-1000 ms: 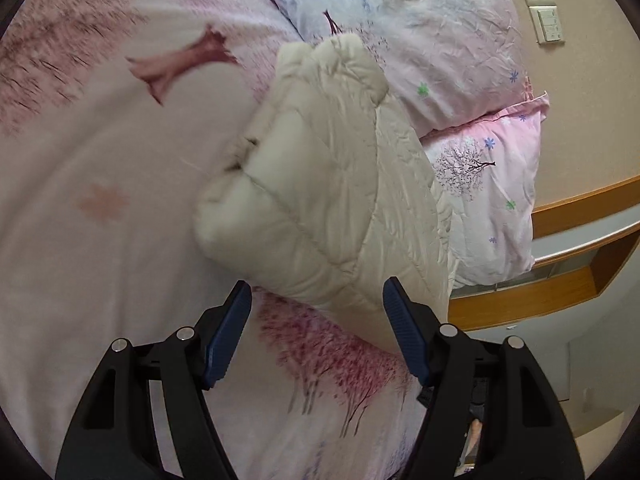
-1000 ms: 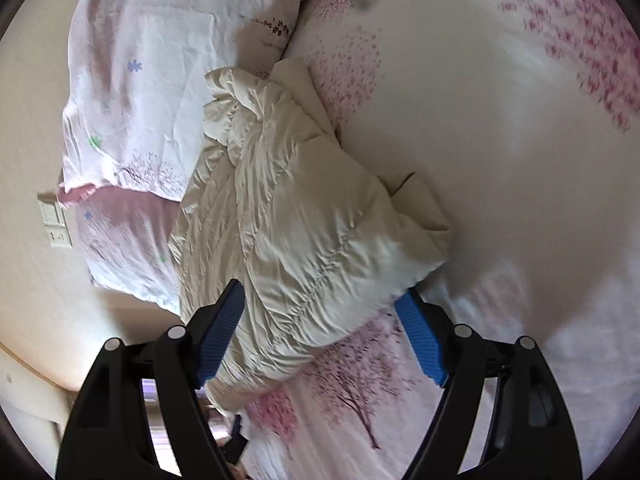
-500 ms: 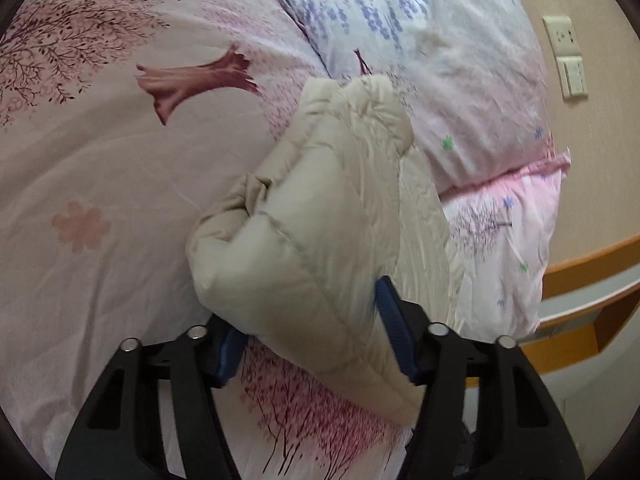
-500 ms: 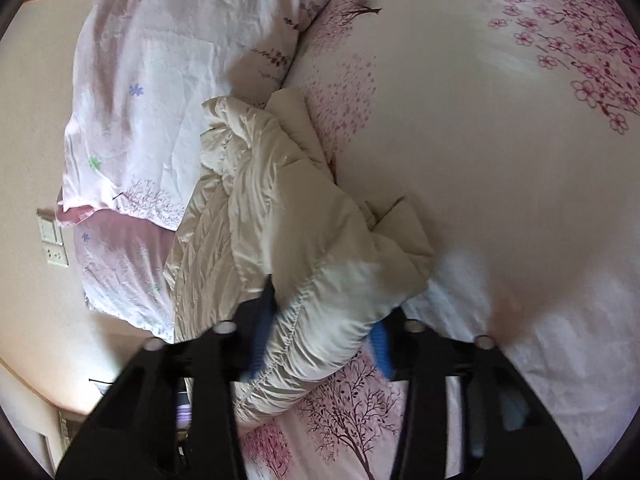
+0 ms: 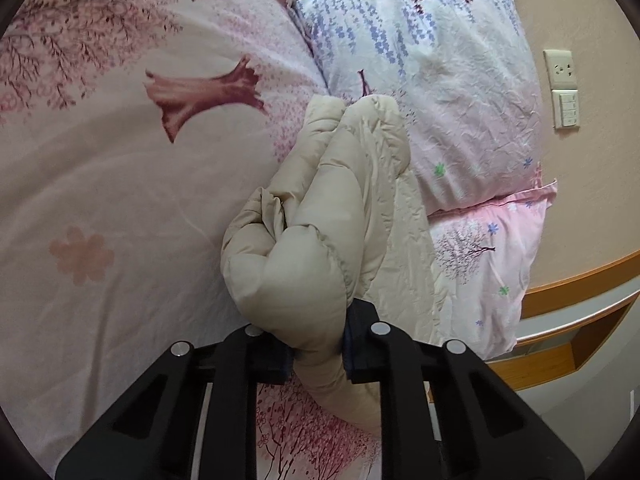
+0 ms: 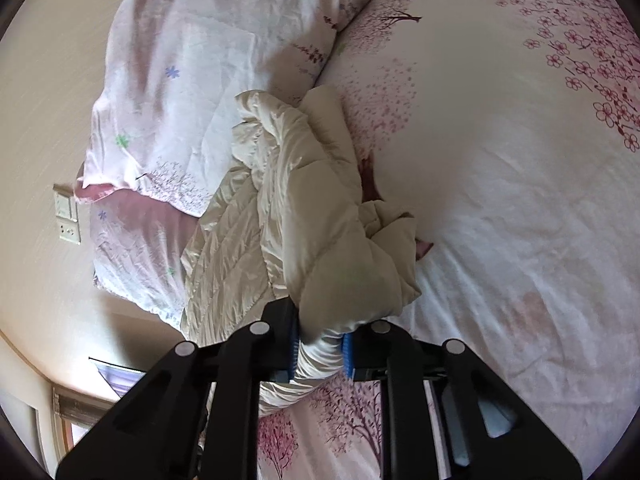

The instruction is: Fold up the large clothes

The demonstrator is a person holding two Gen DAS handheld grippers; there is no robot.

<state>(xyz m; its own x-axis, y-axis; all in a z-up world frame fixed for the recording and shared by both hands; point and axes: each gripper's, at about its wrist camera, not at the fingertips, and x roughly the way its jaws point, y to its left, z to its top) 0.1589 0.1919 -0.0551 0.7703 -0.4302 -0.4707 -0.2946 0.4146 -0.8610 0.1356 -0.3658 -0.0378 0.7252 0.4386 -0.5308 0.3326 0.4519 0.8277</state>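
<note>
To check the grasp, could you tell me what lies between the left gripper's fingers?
A bunched fold of the cream puffer jacket, pinched by the left gripper, in the left wrist view.

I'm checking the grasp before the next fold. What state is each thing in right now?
Cream puffer jacket: bunched on the bed, near edge pinched by both grippers.
Left gripper: just closed, shut on the jacket.
Right gripper: just closed, shut on the jacket.
Pillows: stacked against the wall, untouched.

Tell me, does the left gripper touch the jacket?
Touching. The left wrist view shows the left gripper pinching a fold of the jacket between its pads.
</note>
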